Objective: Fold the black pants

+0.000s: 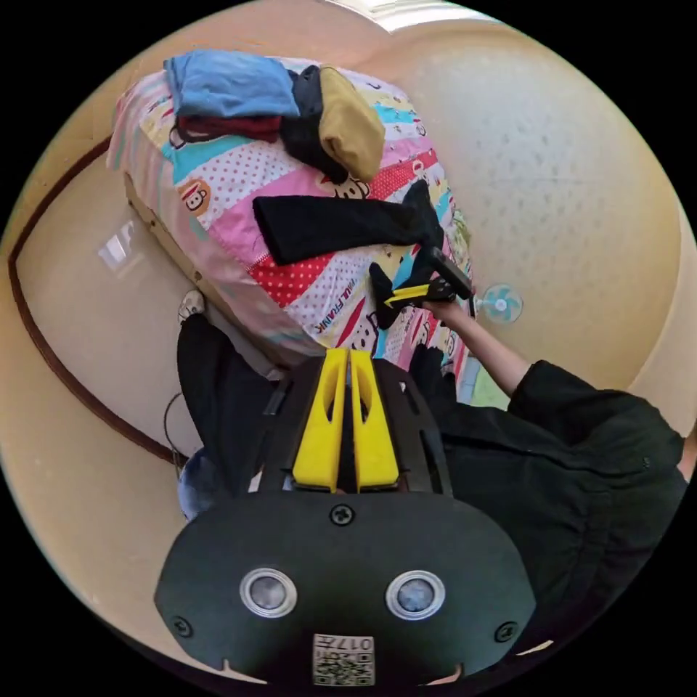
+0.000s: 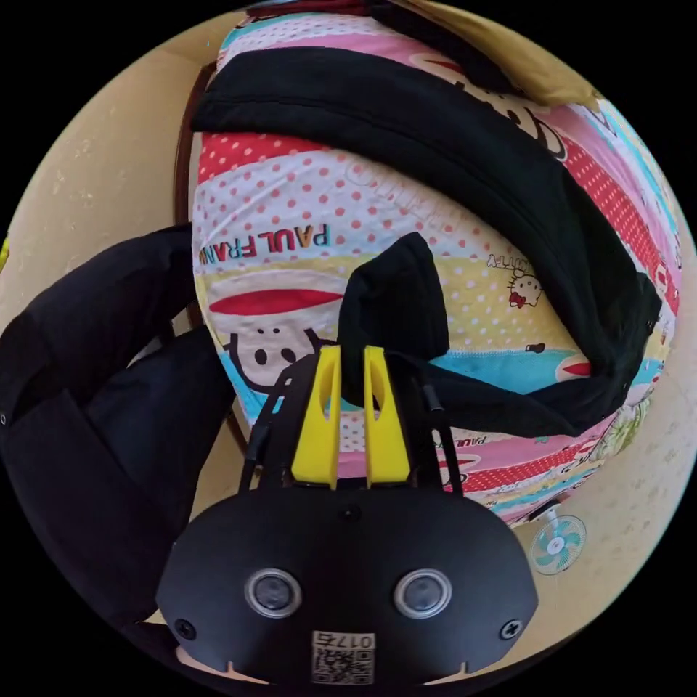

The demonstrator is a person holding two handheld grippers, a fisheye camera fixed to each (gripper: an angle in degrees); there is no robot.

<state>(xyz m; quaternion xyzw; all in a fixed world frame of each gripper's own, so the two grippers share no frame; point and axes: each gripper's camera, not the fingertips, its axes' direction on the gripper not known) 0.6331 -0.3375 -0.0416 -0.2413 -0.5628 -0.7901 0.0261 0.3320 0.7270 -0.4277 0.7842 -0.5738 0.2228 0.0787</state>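
The black pants [image 2: 435, 145] lie as a long folded strip across the patterned bed [image 2: 276, 196], one end curling back toward the right tongs [image 2: 352, 356], whose yellow jaws clamp a raised corner of that cloth. From the left gripper view the strip [image 1: 334, 225] runs crosswise, well ahead of the left tongs [image 1: 348, 359], jaws together on nothing, so the right hand is nearer. That view also catches stacked clothes [image 1: 232, 87] at the bed's far end.
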